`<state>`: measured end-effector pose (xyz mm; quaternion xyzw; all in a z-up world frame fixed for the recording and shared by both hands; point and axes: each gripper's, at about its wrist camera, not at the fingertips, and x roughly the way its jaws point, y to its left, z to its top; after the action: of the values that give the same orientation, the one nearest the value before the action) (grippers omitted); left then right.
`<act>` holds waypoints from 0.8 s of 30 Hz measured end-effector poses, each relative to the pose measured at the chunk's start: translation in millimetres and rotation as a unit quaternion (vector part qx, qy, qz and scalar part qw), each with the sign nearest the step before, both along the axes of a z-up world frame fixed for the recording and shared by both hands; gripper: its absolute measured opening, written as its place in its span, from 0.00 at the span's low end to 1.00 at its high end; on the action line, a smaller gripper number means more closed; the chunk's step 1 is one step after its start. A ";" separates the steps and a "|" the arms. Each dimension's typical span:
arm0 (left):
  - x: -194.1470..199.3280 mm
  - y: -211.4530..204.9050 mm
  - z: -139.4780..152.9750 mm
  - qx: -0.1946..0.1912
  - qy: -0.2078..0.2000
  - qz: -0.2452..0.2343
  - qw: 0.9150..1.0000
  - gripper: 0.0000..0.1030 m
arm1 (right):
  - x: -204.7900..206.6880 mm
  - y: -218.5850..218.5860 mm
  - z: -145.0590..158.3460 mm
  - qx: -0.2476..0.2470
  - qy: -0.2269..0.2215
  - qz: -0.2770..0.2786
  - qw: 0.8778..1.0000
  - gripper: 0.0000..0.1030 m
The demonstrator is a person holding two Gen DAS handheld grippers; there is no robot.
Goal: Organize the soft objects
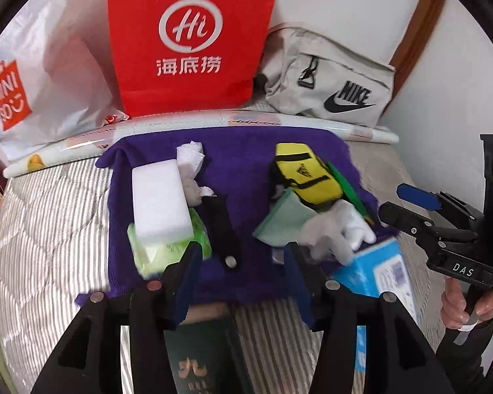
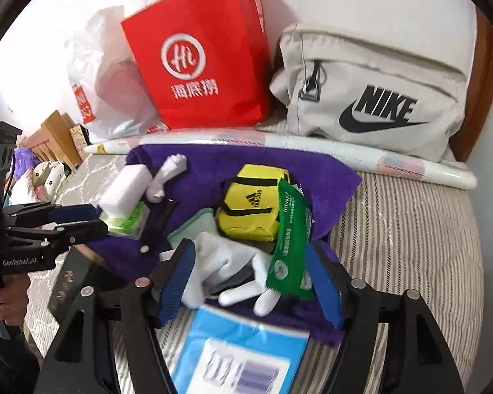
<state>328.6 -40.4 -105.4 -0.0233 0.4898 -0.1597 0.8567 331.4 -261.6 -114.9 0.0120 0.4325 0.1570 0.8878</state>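
Observation:
A purple towel (image 1: 246, 151) lies spread on the striped bed. On it are a white sponge block (image 1: 159, 197) on a green tissue pack (image 1: 171, 246), a yellow pouch (image 1: 307, 174), a teal cloth (image 1: 282, 220), a white glove (image 1: 341, 226) and a black strap (image 1: 221, 226). My left gripper (image 1: 243, 269) hangs open above the towel's near edge with nothing between its fingers. My right gripper (image 2: 249, 282) is open over the white glove (image 2: 226, 259) and a green packet (image 2: 289, 239); both lie loose between its fingers. A blue box (image 2: 239, 354) sits just below.
Along the wall stand a red paper bag (image 1: 187, 39), a white plastic bag (image 1: 46, 75) and a grey Nike bag (image 1: 338, 82). A rolled sheet (image 1: 213, 124) lies behind the towel. A dark green book (image 1: 203, 354) rests by the near edge.

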 end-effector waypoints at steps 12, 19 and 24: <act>-94.9 6.0 53.6 0.015 -0.059 0.021 0.998 0.71 | -80.2 17.5 45.4 0.003 -0.004 0.002 1.000 0.85; -155.7 9.8 75.4 0.021 -0.097 0.042 0.994 0.83 | -140.8 14.3 64.2 0.010 -0.023 -0.022 0.999 0.88; -190.2 11.7 79.6 0.011 -0.103 0.062 0.993 0.88 | -184.0 16.5 77.0 -0.004 -0.052 -0.046 0.998 0.96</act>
<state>138.3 -28.7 -25.7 -0.0281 0.3986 -0.1022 0.9110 147.4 -245.2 -37.9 0.0199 0.3851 0.1141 0.9156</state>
